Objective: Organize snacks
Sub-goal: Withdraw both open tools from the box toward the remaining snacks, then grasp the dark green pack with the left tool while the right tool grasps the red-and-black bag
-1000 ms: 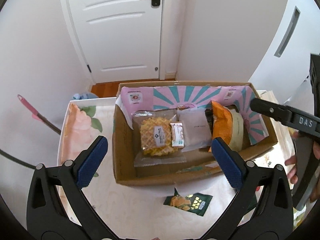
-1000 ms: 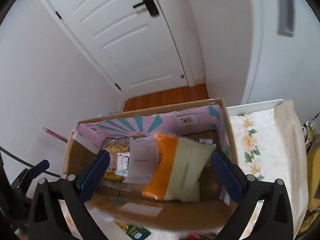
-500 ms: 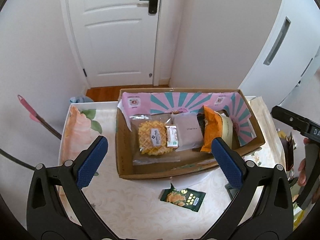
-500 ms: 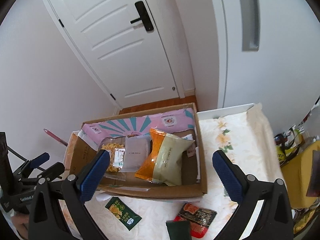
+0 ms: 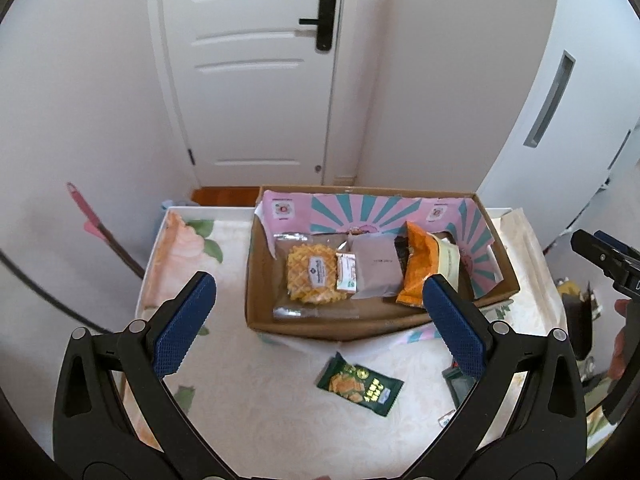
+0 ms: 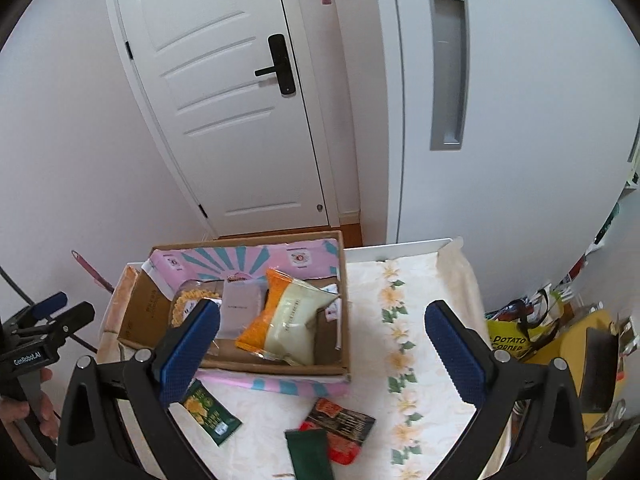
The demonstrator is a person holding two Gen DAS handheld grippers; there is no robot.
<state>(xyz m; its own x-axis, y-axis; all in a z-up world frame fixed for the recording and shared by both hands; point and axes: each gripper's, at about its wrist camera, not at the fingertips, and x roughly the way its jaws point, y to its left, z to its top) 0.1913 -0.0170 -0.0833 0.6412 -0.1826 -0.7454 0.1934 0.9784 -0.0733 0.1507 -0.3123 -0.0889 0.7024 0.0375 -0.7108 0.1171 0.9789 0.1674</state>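
Your left gripper [image 5: 318, 320] is spread wide and holds nothing, hanging above the table [image 5: 248, 412] in front of the box [image 5: 332, 326]. Your right gripper [image 6: 322, 350] is likewise released and empty, high over the table's near edge.

The green packet [image 5: 359, 385] lies flat on the cloth between your left fingers, just in front of the box; its long axis runs diagonally, one end toward the box's front wall, the other toward you and to the right. In the right view, a red-black packet [image 6: 342, 428] and a dark green one [image 6: 308, 454] lie just beside each other, the second partly on top.

Inside the box, left to right: waffle pack [image 5: 312, 276], grey pouch [image 5: 376, 266], and orange bag [image 5: 416, 270] leaning against the pale bag [image 6: 294, 324]. A yellow bag [image 6: 510, 340] sits off the table's right side.
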